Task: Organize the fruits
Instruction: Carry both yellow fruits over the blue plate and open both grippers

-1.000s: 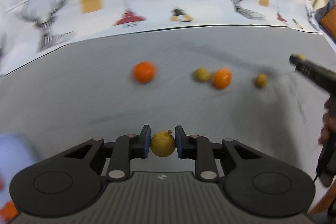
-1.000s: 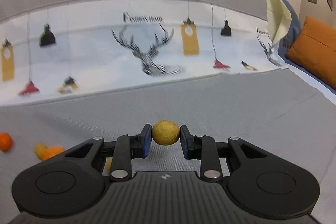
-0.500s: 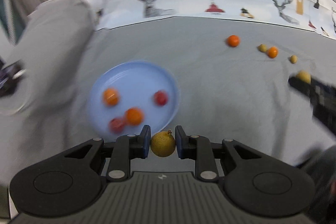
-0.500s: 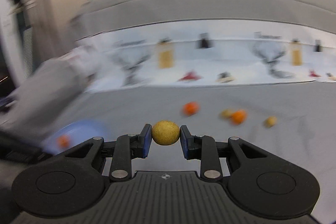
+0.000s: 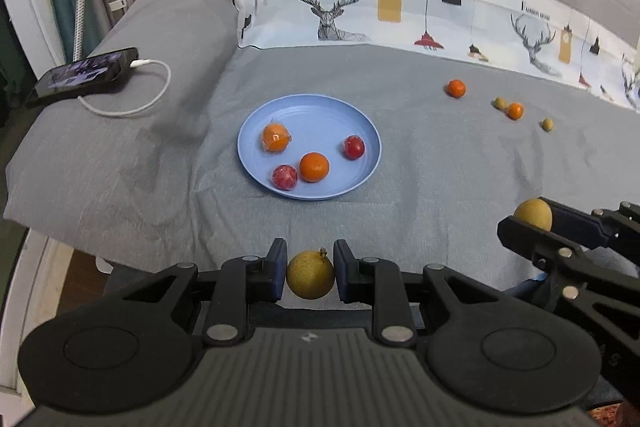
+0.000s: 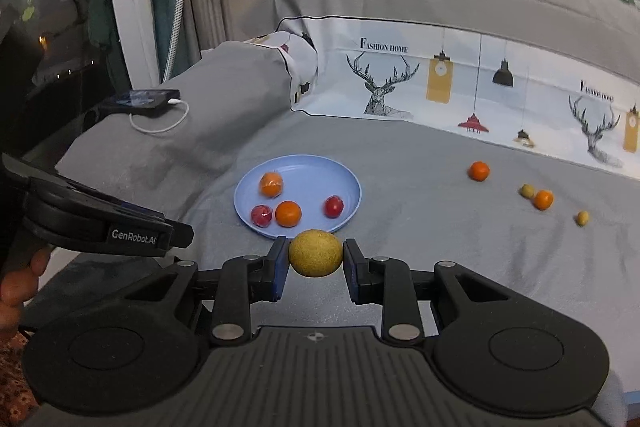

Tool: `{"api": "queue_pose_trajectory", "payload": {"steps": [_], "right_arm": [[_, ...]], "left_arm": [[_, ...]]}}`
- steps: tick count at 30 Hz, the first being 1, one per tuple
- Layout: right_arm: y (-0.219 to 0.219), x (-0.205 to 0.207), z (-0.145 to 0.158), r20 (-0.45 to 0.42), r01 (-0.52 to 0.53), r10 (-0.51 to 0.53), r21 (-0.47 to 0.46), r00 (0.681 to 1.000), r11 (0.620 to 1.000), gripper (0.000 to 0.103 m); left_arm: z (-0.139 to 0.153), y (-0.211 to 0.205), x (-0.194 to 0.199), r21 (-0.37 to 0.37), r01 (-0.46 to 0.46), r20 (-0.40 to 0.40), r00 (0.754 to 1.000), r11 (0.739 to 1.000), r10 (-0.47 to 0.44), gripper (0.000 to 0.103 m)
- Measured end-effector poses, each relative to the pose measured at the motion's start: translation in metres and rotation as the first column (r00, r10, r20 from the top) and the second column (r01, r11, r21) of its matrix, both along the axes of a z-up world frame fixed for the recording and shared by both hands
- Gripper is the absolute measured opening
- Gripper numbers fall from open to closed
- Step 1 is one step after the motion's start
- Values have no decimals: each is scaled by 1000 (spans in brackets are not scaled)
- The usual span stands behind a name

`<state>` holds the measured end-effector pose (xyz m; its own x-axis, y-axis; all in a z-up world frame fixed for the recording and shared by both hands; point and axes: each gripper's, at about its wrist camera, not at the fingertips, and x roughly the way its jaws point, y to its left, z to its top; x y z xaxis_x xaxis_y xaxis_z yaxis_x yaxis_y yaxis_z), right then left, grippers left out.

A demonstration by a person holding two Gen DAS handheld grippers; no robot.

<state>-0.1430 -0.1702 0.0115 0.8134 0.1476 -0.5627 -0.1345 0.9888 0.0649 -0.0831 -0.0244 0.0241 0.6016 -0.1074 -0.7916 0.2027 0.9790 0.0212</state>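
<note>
My left gripper [image 5: 310, 273] is shut on a yellow-green fruit [image 5: 310, 275] with a small stem, held above the near edge of the grey bed. My right gripper [image 6: 316, 261] is shut on a second yellow-green fruit [image 6: 316, 253]; in the left wrist view that right gripper [image 5: 530, 221] shows at the right with its fruit [image 5: 533, 213]. Ahead lies a blue plate [image 5: 256, 123] [image 6: 348, 183] holding two oranges and two red fruits. Farther right on the sheet lie an orange [image 5: 456, 88], a small yellow fruit [image 5: 499, 103] touching another orange [image 5: 515, 111], and one more small yellow fruit [image 5: 547, 124].
A phone [image 5: 80, 75] with a white charging cable [image 5: 132, 109] rests on the grey pillow at the left. A printed deer-pattern pillowcase [image 5: 360, 7] lines the back. The bed's edge drops off at the lower left. A hand [image 6: 16, 287] holds the left gripper's body [image 6: 96, 223].
Both grippers swung left with their fruits still gripped. The view went from the loose fruits to the blue plate and the phone on the pillow. The right gripper now shows close at the right.
</note>
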Motion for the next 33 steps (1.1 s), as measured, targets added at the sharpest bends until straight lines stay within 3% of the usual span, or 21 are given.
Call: {"api": "queue_pose_trajectory", "payload": {"steps": [13, 33], "right_arm": [[27, -11, 1, 3, -8, 8, -90, 1000, 996, 30], [29, 6, -13, -57, -20, 15, -93, 998, 995, 30]], "left_arm": [[7, 16, -6, -52, -19, 53, 998, 998, 22, 27], [-4, 29, 19, -77, -61, 1, 998, 995, 61, 27]]}}
